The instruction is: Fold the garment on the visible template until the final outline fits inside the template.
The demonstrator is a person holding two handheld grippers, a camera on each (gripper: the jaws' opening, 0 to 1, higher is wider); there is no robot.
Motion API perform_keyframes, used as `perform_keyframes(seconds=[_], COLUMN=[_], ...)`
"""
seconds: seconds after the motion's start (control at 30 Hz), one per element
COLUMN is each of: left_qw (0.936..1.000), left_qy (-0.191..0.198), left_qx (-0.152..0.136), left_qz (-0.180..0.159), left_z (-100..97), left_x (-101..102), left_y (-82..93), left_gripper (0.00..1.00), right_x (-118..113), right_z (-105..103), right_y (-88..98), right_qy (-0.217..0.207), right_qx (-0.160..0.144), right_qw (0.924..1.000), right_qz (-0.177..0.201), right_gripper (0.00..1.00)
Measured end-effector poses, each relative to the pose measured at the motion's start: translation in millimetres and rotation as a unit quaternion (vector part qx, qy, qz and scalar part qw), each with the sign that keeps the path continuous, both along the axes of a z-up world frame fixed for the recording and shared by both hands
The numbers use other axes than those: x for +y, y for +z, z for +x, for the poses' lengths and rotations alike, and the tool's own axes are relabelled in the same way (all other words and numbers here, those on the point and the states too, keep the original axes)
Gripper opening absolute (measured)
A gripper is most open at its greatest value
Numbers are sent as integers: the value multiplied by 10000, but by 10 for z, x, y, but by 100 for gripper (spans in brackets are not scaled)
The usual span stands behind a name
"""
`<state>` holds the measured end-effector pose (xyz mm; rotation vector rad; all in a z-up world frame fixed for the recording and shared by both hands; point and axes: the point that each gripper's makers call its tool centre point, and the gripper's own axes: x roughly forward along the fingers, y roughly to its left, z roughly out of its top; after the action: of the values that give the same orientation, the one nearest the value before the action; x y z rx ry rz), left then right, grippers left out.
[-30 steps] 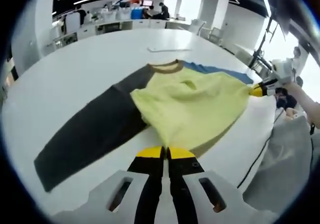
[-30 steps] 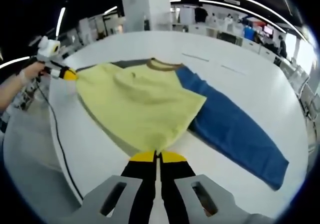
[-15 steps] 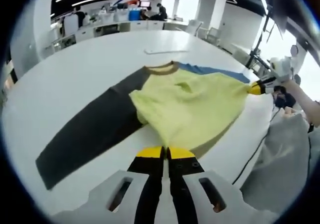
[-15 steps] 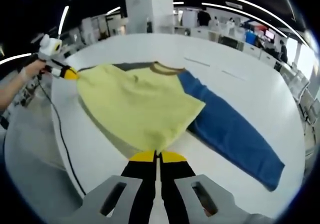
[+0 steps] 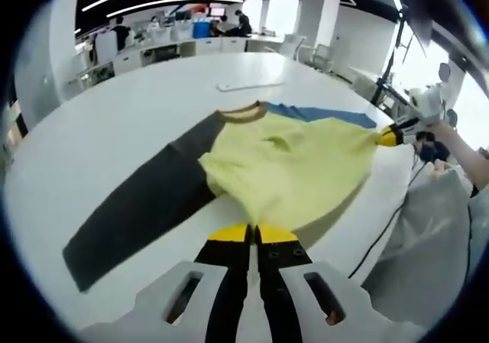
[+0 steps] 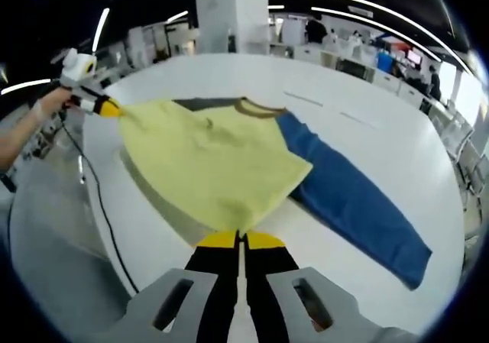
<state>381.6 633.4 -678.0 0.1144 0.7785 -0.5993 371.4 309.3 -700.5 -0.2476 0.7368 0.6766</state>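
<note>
A long-sleeved shirt lies spread on the white table (image 5: 92, 129): yellow body (image 5: 290, 160), brown collar (image 5: 243, 112), dark grey sleeve (image 5: 137, 205), blue sleeve (image 5: 321, 114). My left gripper (image 5: 254, 232) is shut on one hem corner of the yellow body. My right gripper (image 6: 241, 240) is shut on the other hem corner. The hem hangs stretched between them, raised off the table with a shadow under it. In the right gripper view the yellow body (image 6: 206, 160) runs to the left gripper (image 6: 107, 108), with the blue sleeve (image 6: 351, 198) lying flat. The right gripper (image 5: 390, 137) shows at the right of the left gripper view.
A thin flat white strip (image 5: 244, 85) lies on the table beyond the collar. A black cable (image 6: 99, 205) trails along the near table edge. A hand (image 6: 38, 110) holds the left gripper. Desks and people stand far behind, and a white pillar (image 6: 229, 14).
Both grippers stay shut on the hem corners. The views have shifted slightly and the stretched yellow hem sits a little higher, with more shadow beneath it.
</note>
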Motion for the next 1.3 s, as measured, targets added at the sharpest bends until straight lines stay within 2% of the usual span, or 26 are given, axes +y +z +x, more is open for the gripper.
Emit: perform_keyframes(seconds=[0.63, 1.0, 1.3], left_qw=[10000, 9999, 9999], left_qy=[-5, -13, -40], left_qx=[-38, -173, -141], left_qz=[-27, 1, 14], left_z=[-193, -264, -382], left_x=[6, 9, -6], left_y=[54, 129, 148], left_gripper=[0, 0, 0], right_x=[2, 13, 44], right_z=[-144, -233, -300], right_y=[78, 168, 205], right_qy=[47, 110, 177], right_qx=[-47, -126, -151], right_qw=[10000, 9999, 9997], right_qz=[22, -12, -16], right_gripper=[2, 2, 2])
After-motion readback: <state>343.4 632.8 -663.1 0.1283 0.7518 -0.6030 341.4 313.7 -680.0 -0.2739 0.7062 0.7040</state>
